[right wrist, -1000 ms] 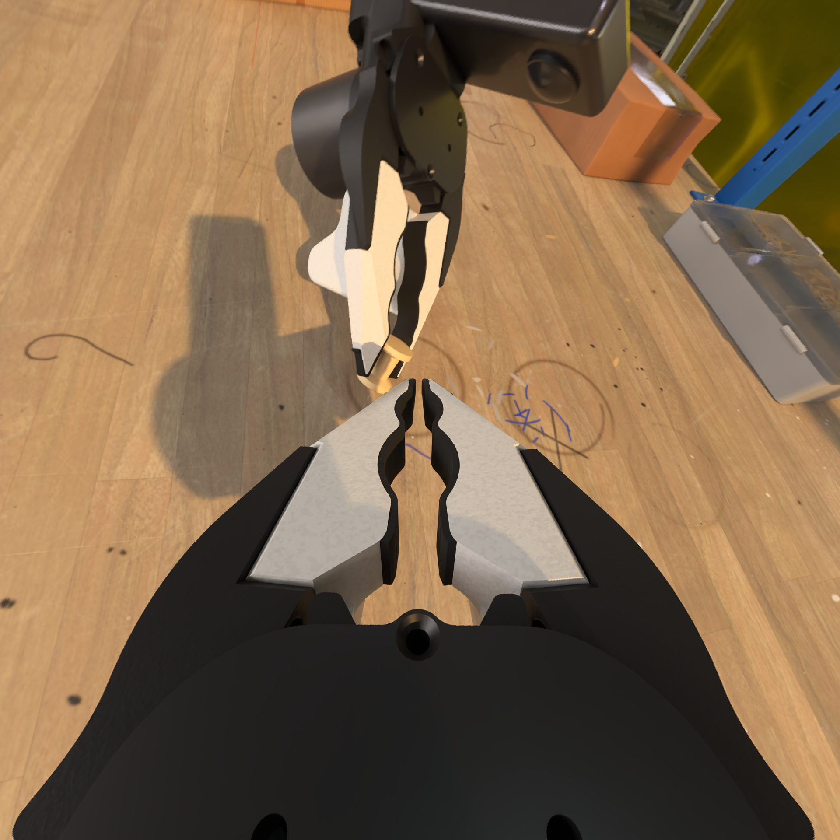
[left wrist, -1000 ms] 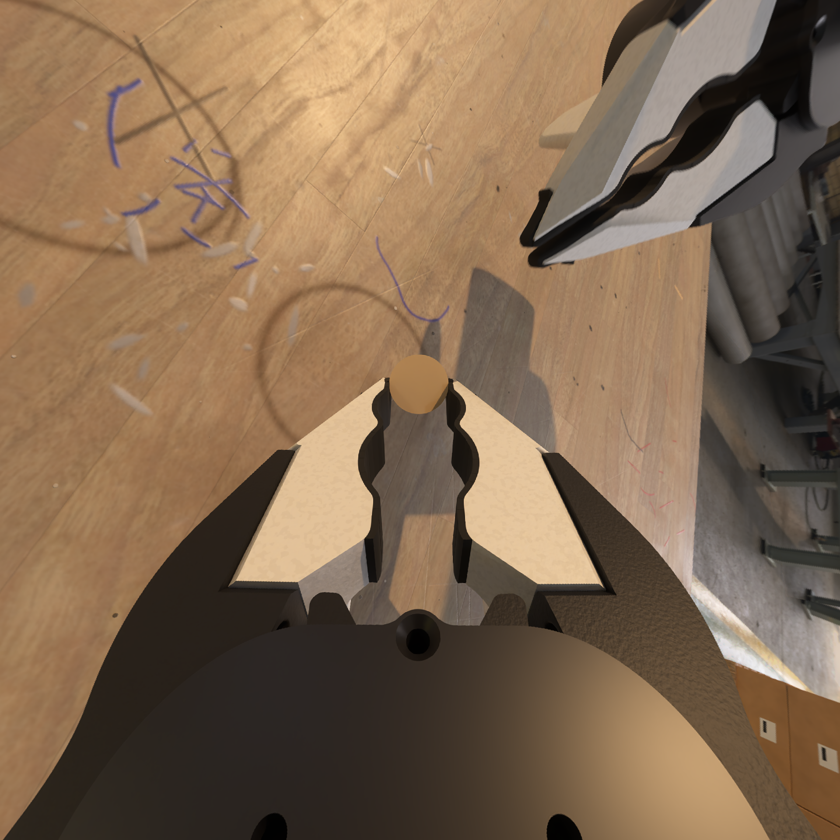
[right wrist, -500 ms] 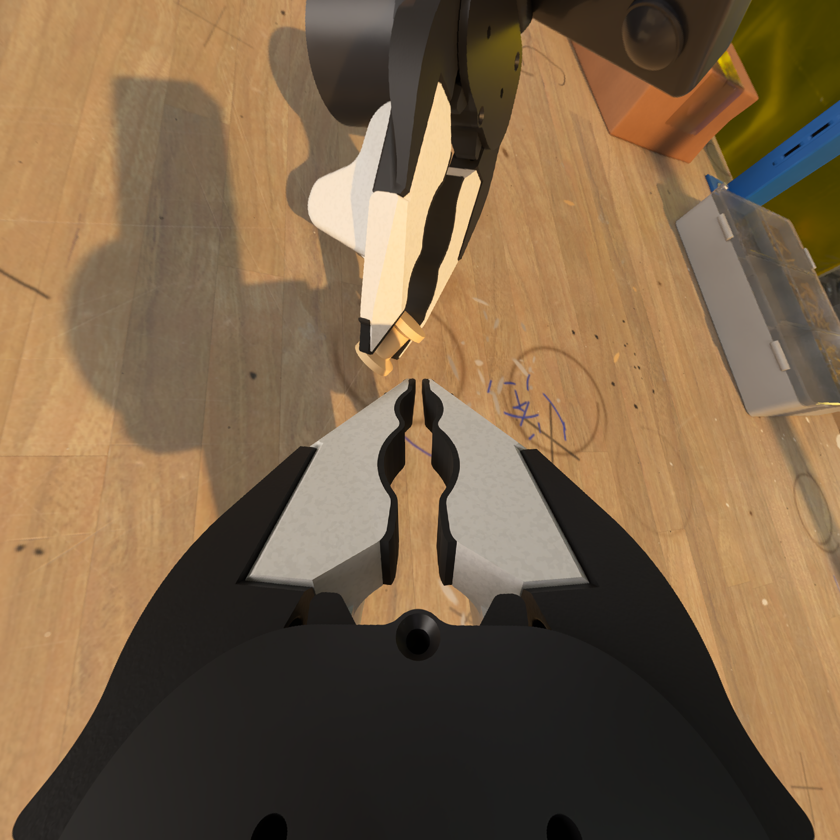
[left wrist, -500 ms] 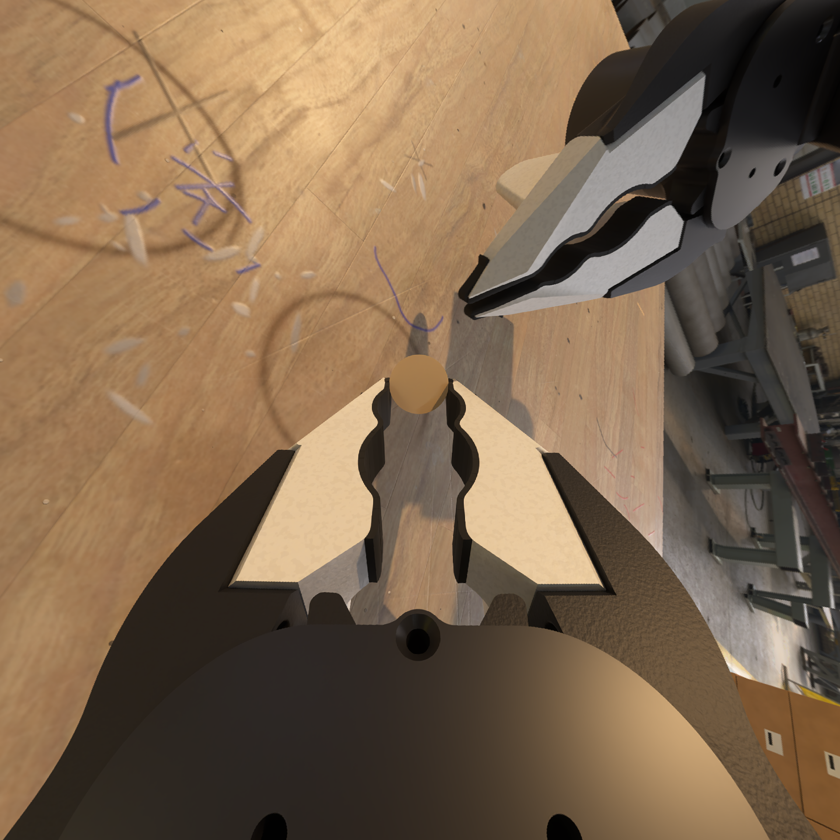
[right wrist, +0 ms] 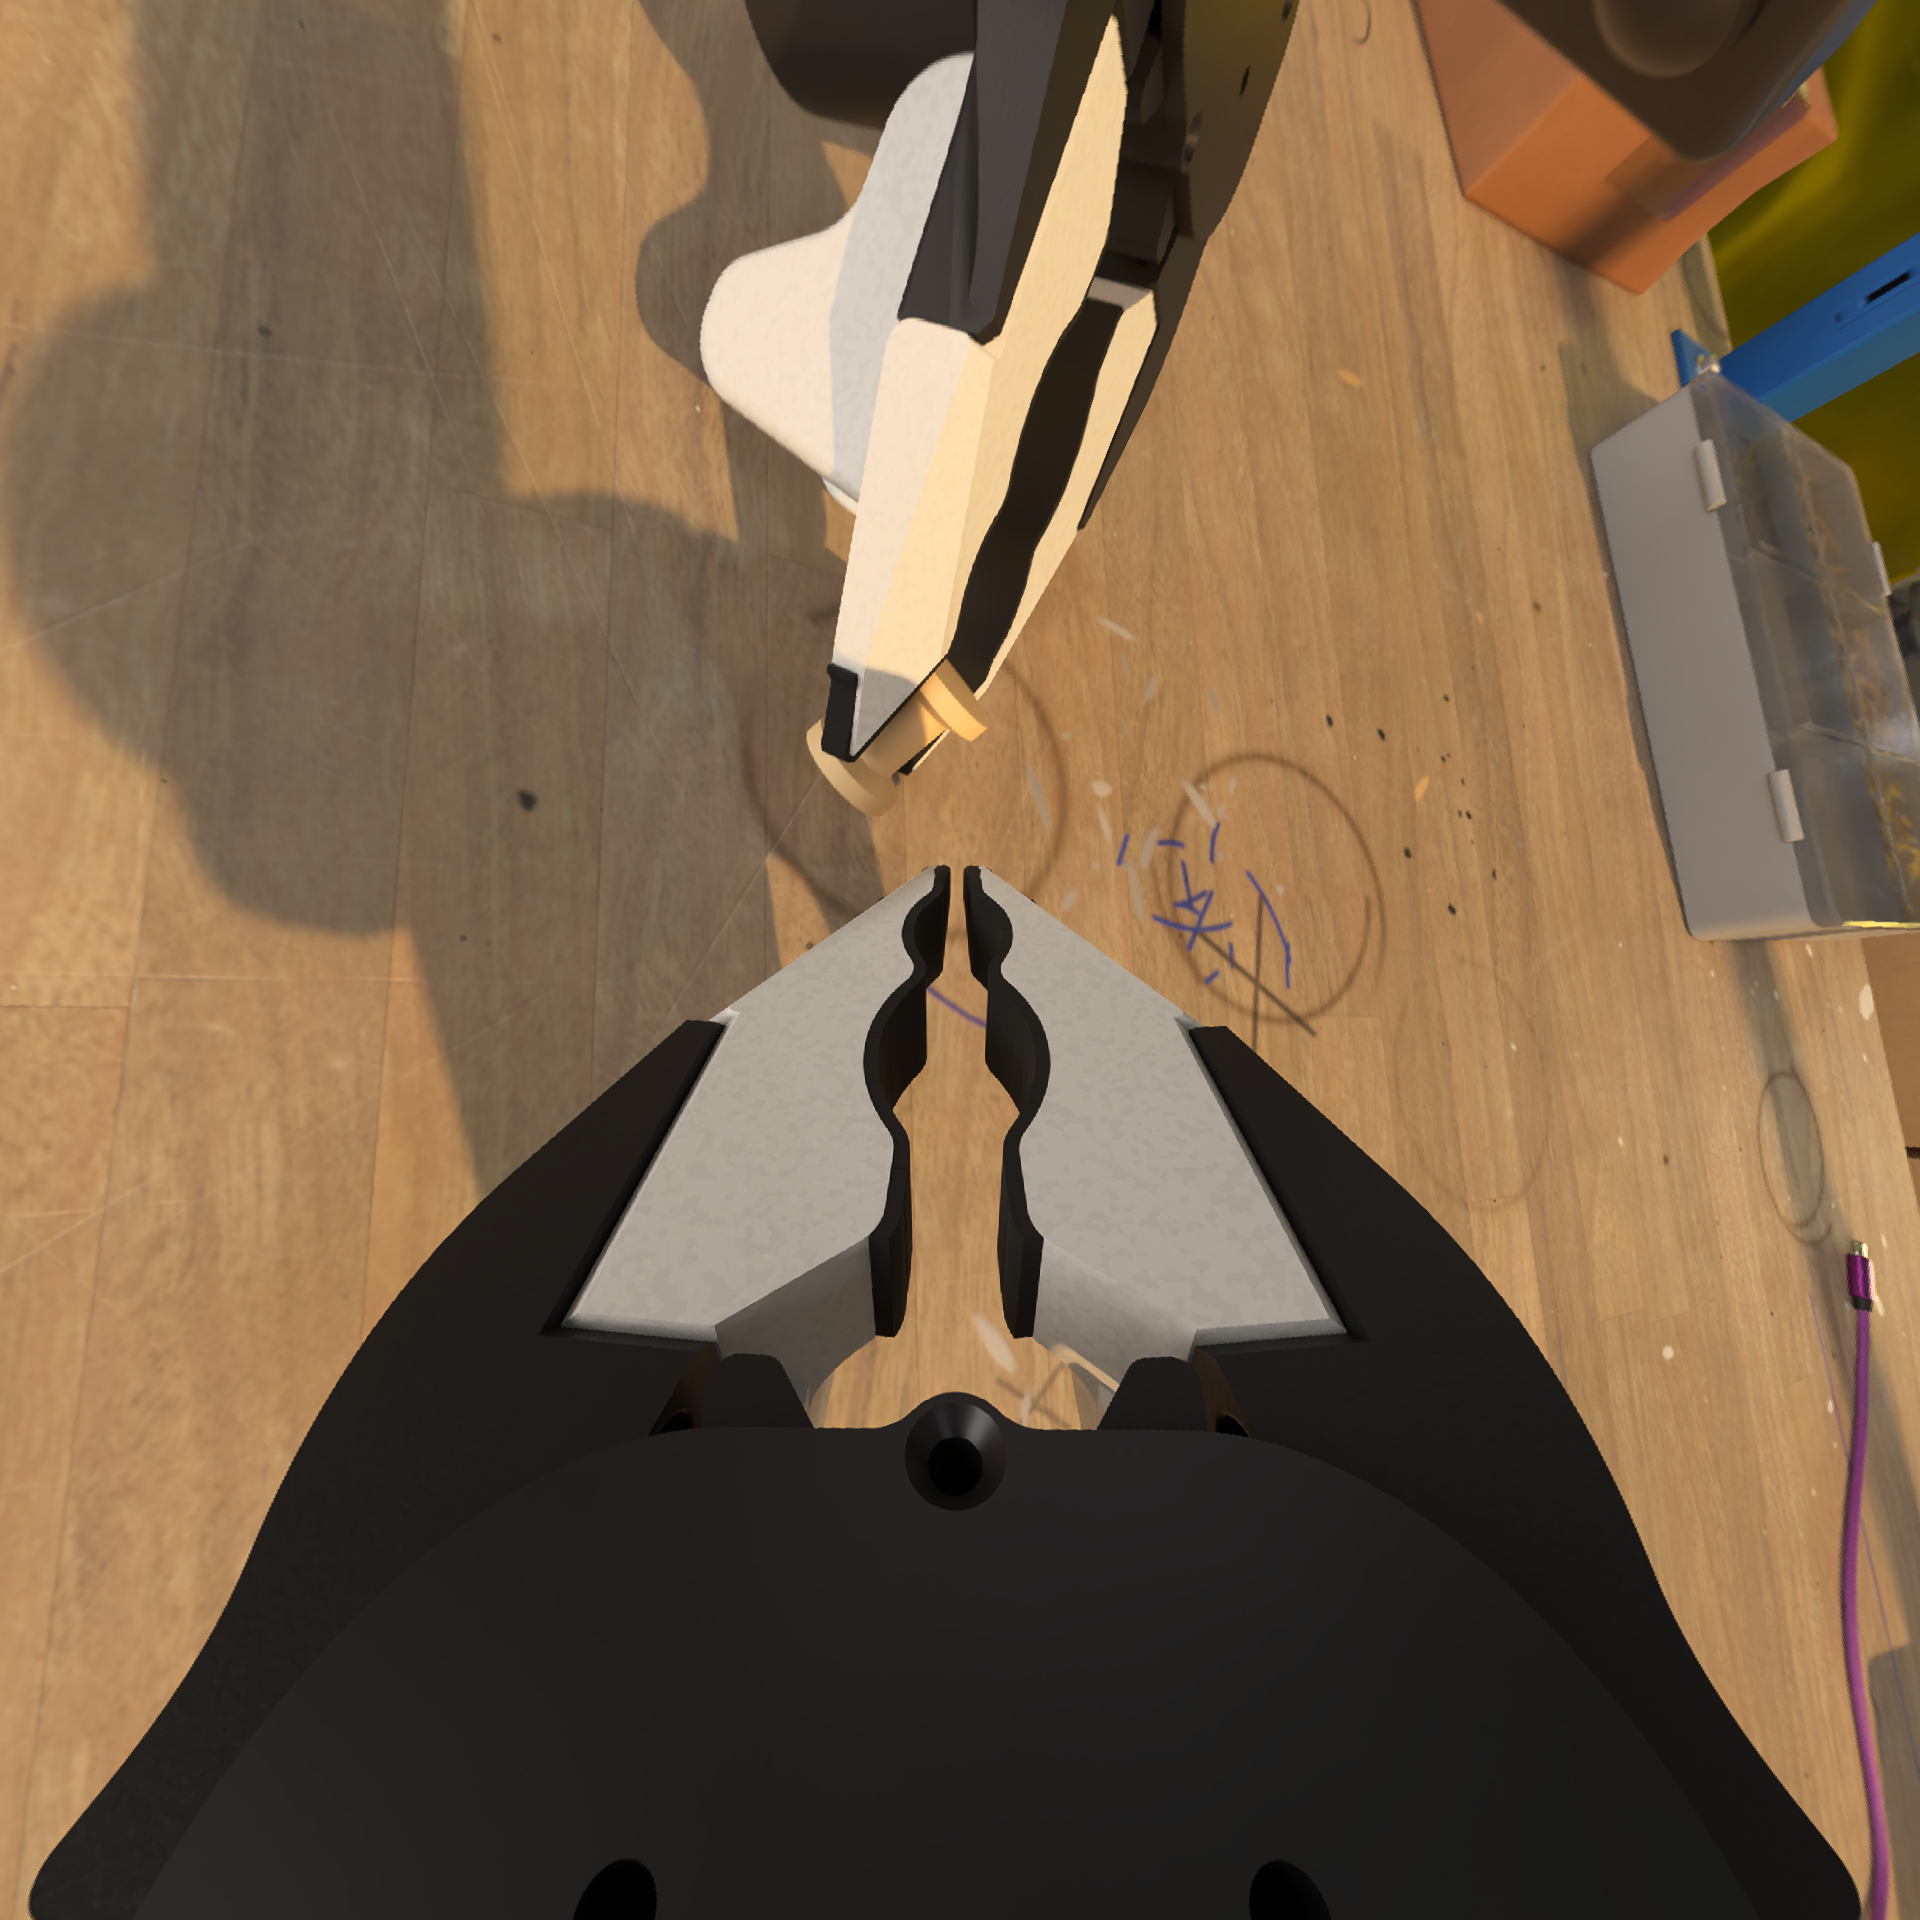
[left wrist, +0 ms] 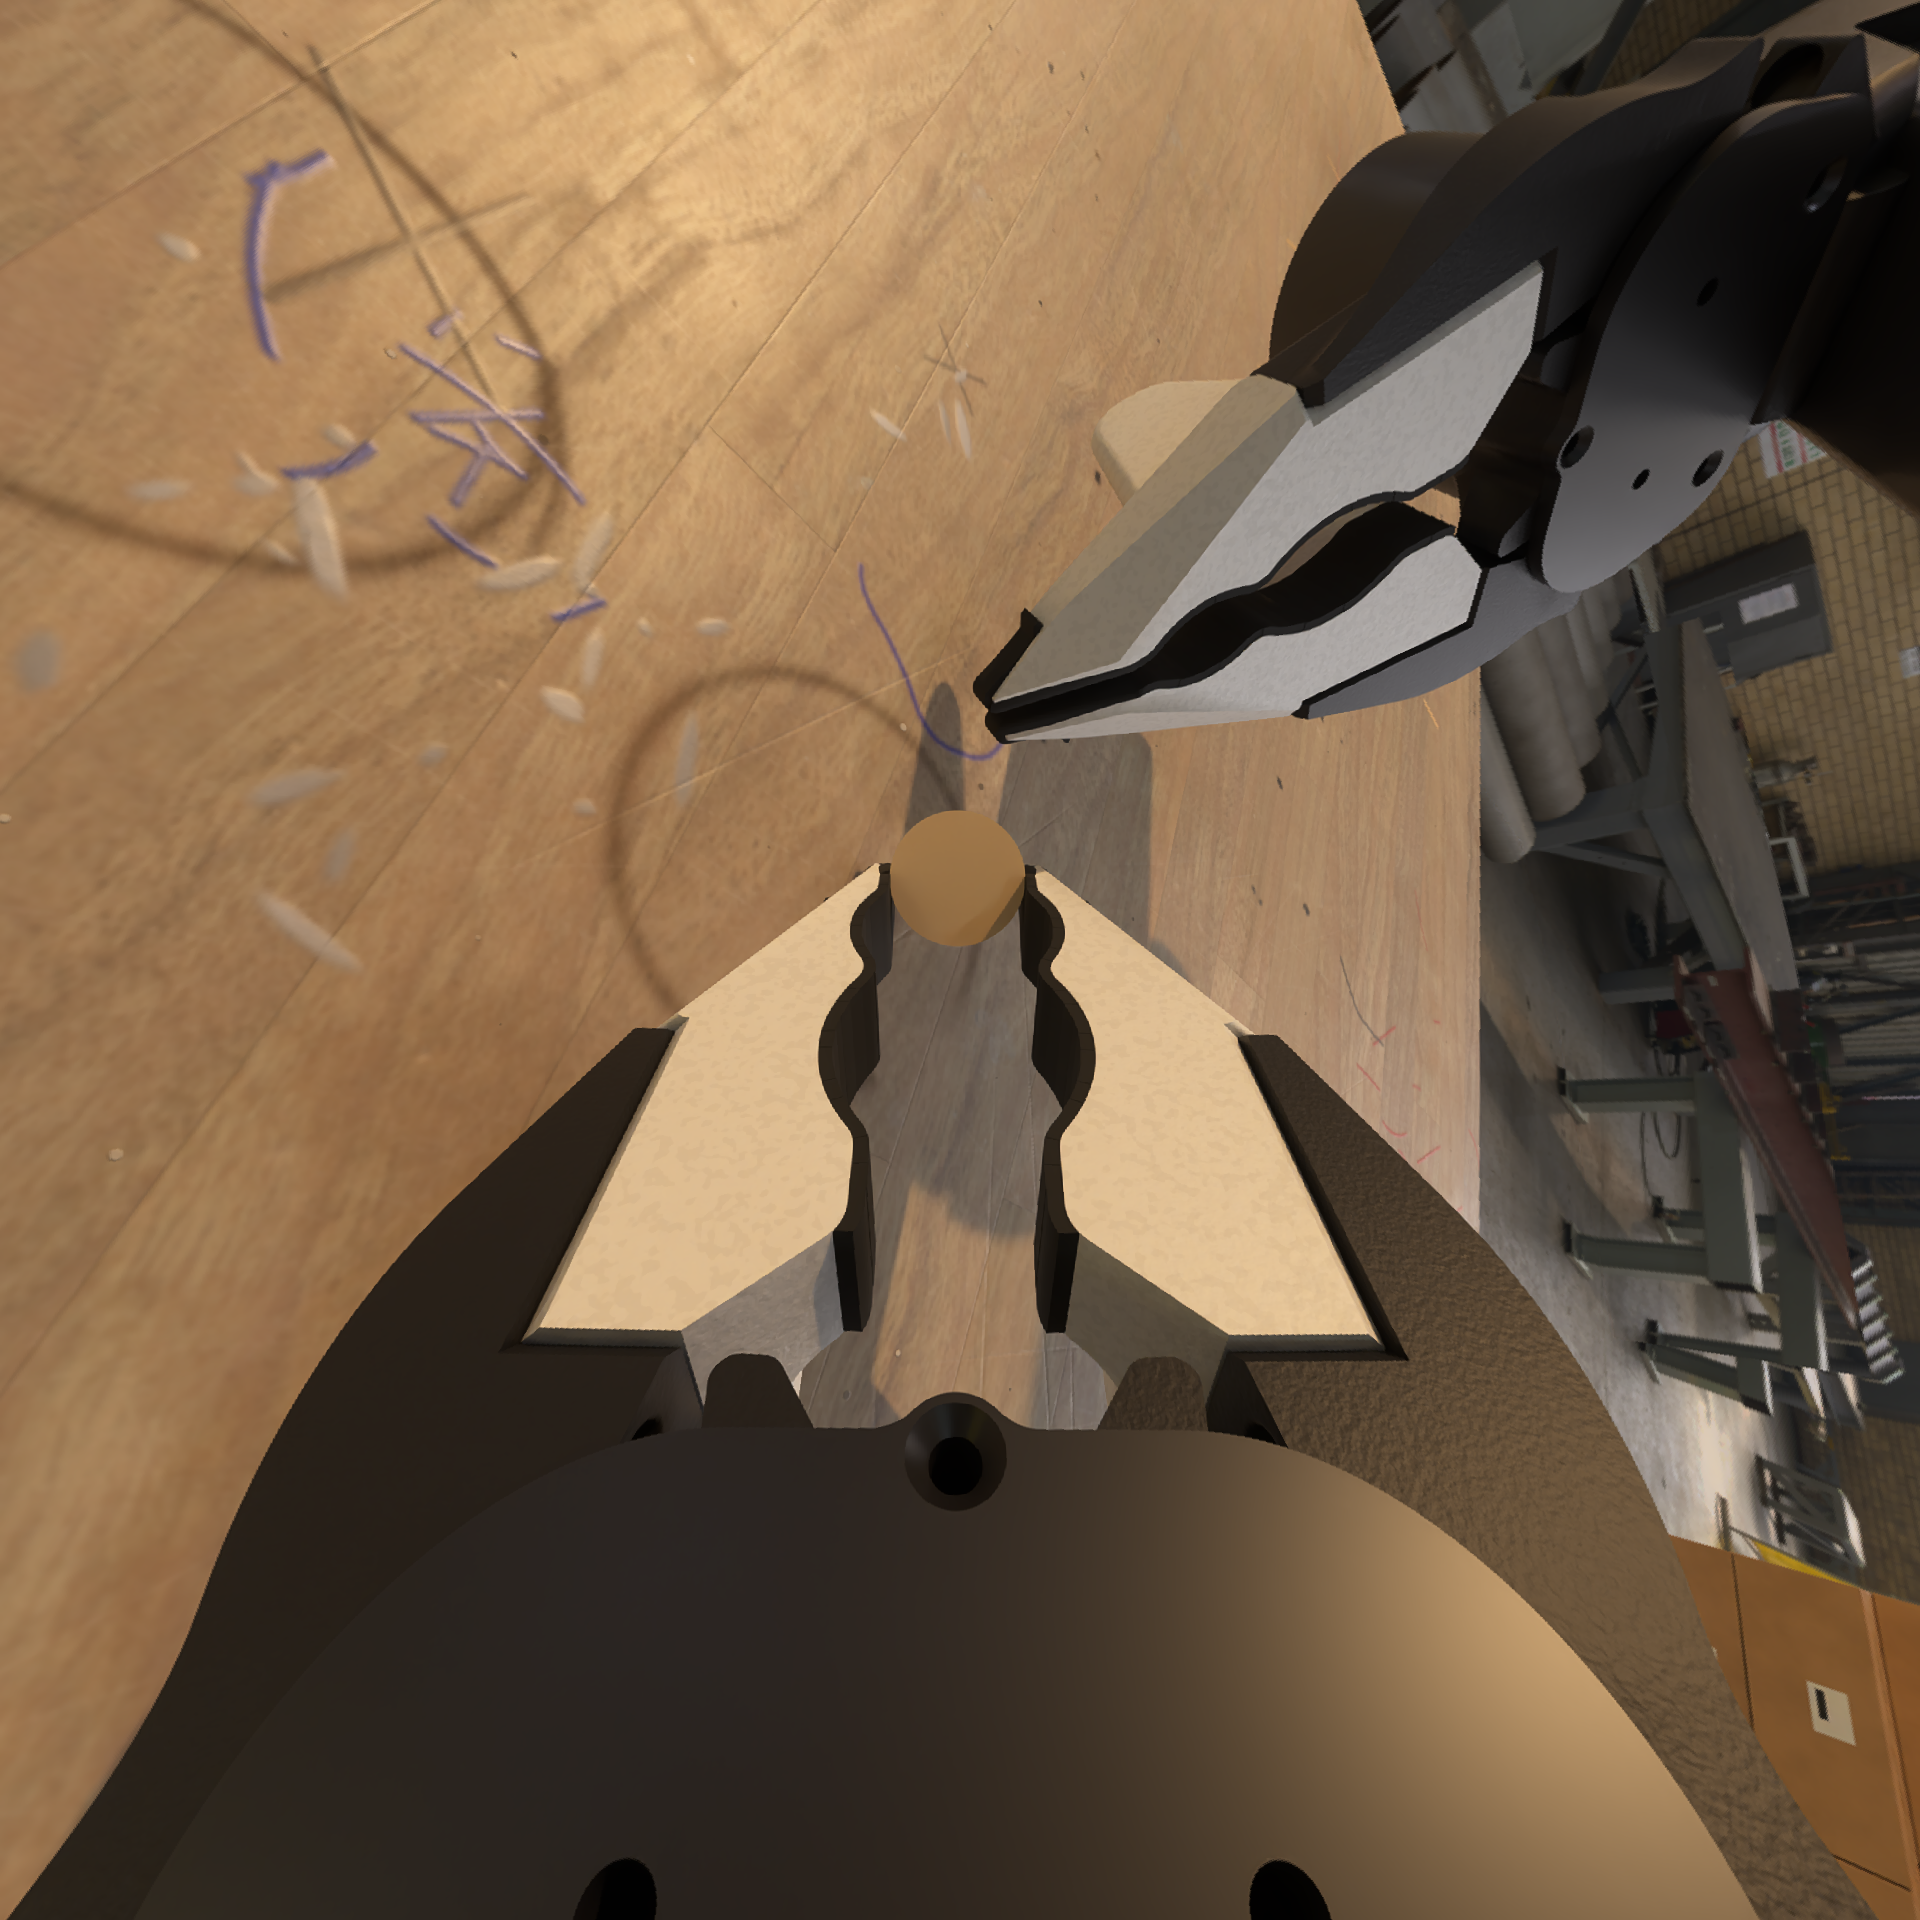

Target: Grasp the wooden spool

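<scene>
The small light wooden spool point(left wrist: 958, 879) sits clamped between the tips of my left gripper point(left wrist: 958, 883), held above the wooden workbench point(left wrist: 364, 935). In the right wrist view the spool point(right wrist: 902, 744) shows at the tip of the left gripper point(right wrist: 894, 743), its two flanges sticking out on either side of the fingers. My right gripper point(right wrist: 957, 875) is shut and empty, its tips just short of the spool. In the left wrist view the right gripper point(left wrist: 1000, 712) comes in from the upper right, tips close above the spool.
A grey lidded plastic box point(right wrist: 1766, 675) and an orange block point(right wrist: 1621, 156) stand at the bench's right side. A purple cable point(right wrist: 1865, 1558) lies at the right. Pen marks and chips point(right wrist: 1205, 914) dot the wood. The bench edge point(left wrist: 1475, 935) drops off at the right.
My right gripper has moved closer to the left gripper's tip and the spool, staying shut. The left gripper keeps its hold on the spool.
</scene>
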You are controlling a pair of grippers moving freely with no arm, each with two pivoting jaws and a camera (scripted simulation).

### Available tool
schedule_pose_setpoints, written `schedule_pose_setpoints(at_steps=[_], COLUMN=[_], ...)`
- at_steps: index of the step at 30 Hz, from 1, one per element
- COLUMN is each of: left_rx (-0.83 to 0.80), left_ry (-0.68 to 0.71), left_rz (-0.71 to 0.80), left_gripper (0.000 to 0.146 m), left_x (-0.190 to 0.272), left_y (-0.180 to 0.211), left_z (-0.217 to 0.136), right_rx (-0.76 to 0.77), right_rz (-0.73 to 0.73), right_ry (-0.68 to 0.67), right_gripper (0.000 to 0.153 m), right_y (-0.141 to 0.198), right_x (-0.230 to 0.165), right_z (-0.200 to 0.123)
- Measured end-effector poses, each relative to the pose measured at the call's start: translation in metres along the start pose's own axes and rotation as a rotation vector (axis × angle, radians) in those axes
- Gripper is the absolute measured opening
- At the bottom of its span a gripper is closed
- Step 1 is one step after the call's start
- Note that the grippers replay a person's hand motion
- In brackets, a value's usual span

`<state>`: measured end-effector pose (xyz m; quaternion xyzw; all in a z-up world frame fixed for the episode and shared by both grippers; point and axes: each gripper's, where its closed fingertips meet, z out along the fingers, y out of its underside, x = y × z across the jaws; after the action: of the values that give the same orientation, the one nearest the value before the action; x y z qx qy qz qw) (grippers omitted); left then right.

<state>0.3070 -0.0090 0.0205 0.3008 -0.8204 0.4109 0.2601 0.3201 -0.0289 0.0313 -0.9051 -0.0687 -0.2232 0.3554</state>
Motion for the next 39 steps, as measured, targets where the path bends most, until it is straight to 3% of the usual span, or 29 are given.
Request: schedule_pose_setpoints(at_steps=[17, 31, 39], left_rx=[-0.005, 0.013, 0.026], left_ry=[-0.037, -0.055, -0.068], left_rz=[0.027, 0.028, 0.039], left_gripper=[0.024, 0.024, 0.024], left_x=[-0.0056, -0.0082, -0.0070], left_y=[0.0006, -0.0010, -0.0024], left_z=[-0.0018, -0.0042, -0.0038], right_rx=[-0.038, -0.064, -0.120], right_rz=[0.009, 0.290, 0.416], right_ry=[0.000, -0.045, -0.145], right_gripper=[0.002, 0.002, 0.003], right_y=[0.0030, 0.0027, 0.0039], right_x=[-0.0009, 0.0032, 0.0039], right_z=[0.0049, 0.0100, 0.0100])
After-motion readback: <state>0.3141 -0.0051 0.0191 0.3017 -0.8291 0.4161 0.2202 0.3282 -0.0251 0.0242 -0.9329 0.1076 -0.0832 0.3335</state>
